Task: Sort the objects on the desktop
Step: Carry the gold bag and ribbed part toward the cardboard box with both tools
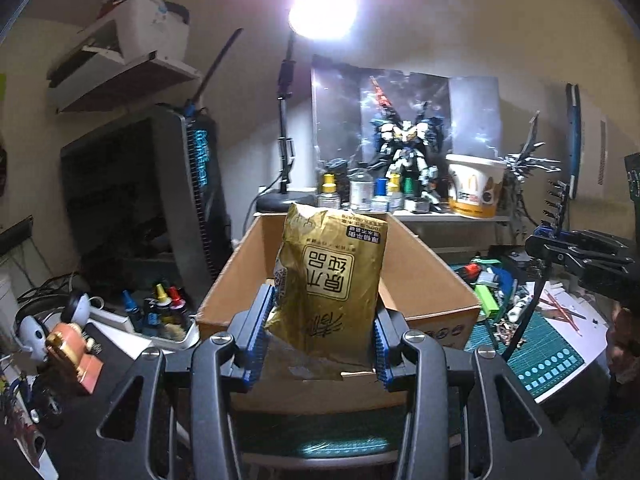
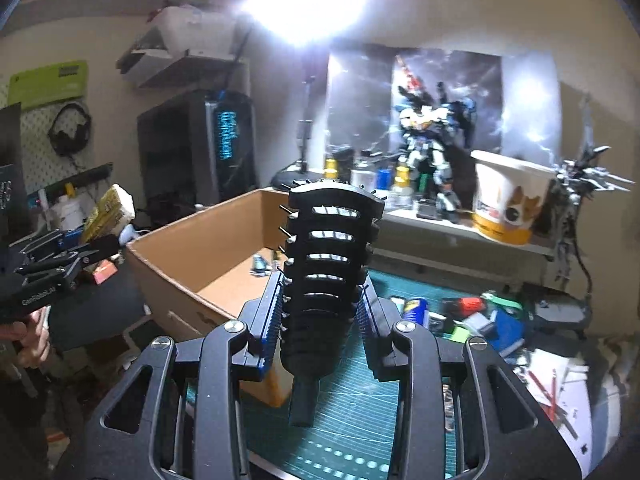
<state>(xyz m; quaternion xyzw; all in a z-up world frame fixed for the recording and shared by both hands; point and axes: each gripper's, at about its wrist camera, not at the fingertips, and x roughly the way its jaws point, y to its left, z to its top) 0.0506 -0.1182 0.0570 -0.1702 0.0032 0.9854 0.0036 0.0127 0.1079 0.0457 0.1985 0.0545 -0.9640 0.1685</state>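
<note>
My left gripper (image 1: 320, 332) is shut on a gold foil packet (image 1: 332, 284) and holds it upright over the near edge of an open cardboard box (image 1: 432, 276). My right gripper (image 2: 320, 312) is shut on a black vented hairbrush (image 2: 330, 268) and holds it head up above the green cutting mat (image 2: 352, 404), to the right of the same box (image 2: 176, 268). The left gripper with the gold packet (image 2: 106, 210) shows at the left of the right wrist view. The box holds a few small items (image 2: 262, 264) on its floor.
A desk lamp (image 1: 286, 120), computer tower (image 1: 196, 200), paint bottles (image 1: 360, 192), a robot model (image 1: 404, 156) and a paper bucket (image 1: 474, 188) stand behind the box. Loose clutter (image 1: 492, 288) lies on the mat at the right. Ink bottles (image 1: 160, 308) and figurines (image 1: 68, 344) are at the left.
</note>
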